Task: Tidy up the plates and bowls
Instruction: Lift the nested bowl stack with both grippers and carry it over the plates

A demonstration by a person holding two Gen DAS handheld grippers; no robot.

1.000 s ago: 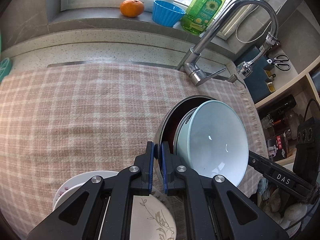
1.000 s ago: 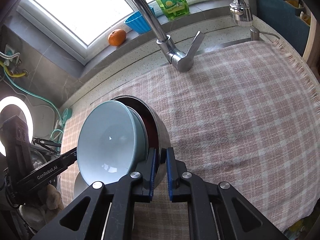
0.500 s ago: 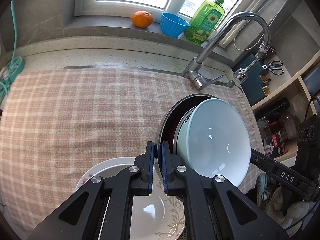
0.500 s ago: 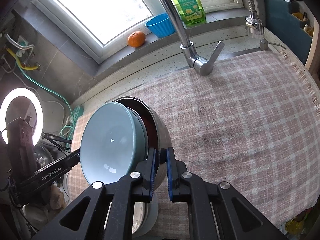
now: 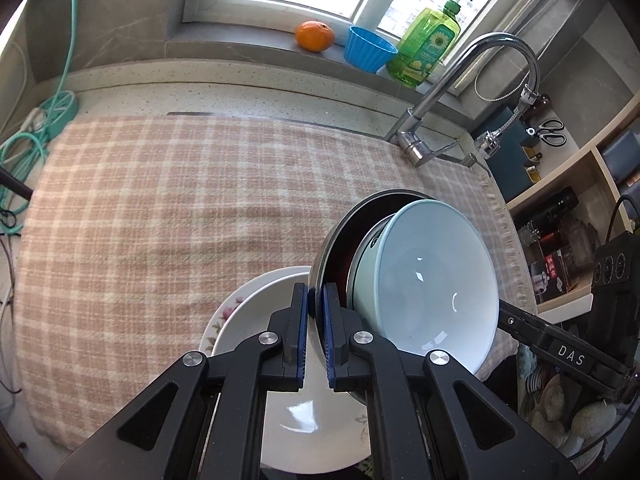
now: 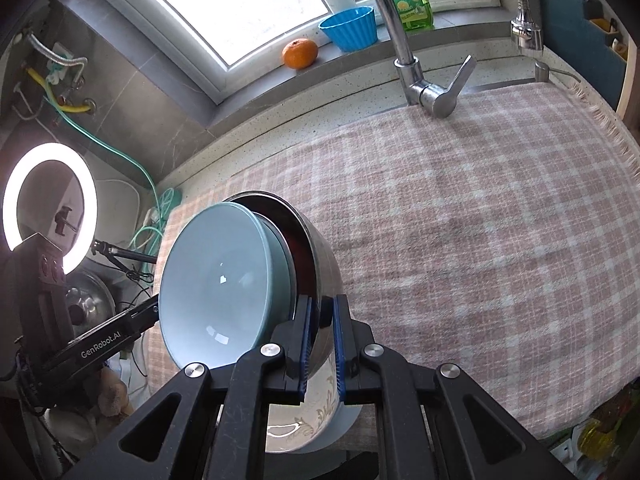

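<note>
two nested bowls (image 5: pixel 424 292), two plates (image 5: pixel 256 312)

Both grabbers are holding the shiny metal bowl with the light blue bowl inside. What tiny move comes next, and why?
Probably lower it onto the white flowered plates. The left gripper and right gripper each pinch the steel bowl rim, with the pale blue bowl nested inside, directly over that stack on the checked cloth.

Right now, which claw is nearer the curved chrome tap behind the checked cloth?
Right. The right claw, shut on the rim of the round steel bowl, has the chrome tap almost straight ahead; the left claw grips the opposite rim, with the tap off to its right.
</note>
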